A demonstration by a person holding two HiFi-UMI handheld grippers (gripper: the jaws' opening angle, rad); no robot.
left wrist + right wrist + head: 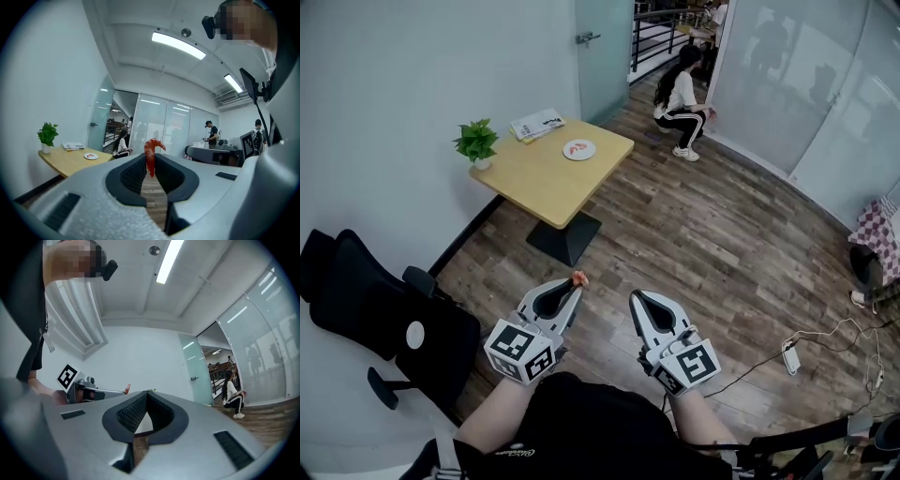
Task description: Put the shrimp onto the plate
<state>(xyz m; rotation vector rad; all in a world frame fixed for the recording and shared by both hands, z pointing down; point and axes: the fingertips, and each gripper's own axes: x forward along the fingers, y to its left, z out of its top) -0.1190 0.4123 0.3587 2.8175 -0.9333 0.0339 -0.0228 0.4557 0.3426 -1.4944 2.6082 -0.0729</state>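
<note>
An orange-red shrimp (150, 157) is pinched upright between the jaws of my left gripper (575, 286), its curled end sticking out past the tips (579, 277). The left gripper hangs over the wooden floor, well short of the table. A white plate (579, 149) with a red mark sits on the yellow table (534, 178) far ahead; it also shows small in the left gripper view as the plate (91, 156). My right gripper (637, 299) is beside the left one, shut with nothing between its jaws (146, 393).
A potted green plant (476, 142) and a magazine (536, 124) stand on the table. Black office chairs (375, 309) sit at the left by the wall. A person (682, 99) crouches near the glass wall beyond the table. Cables and a power strip (791, 356) lie at the right.
</note>
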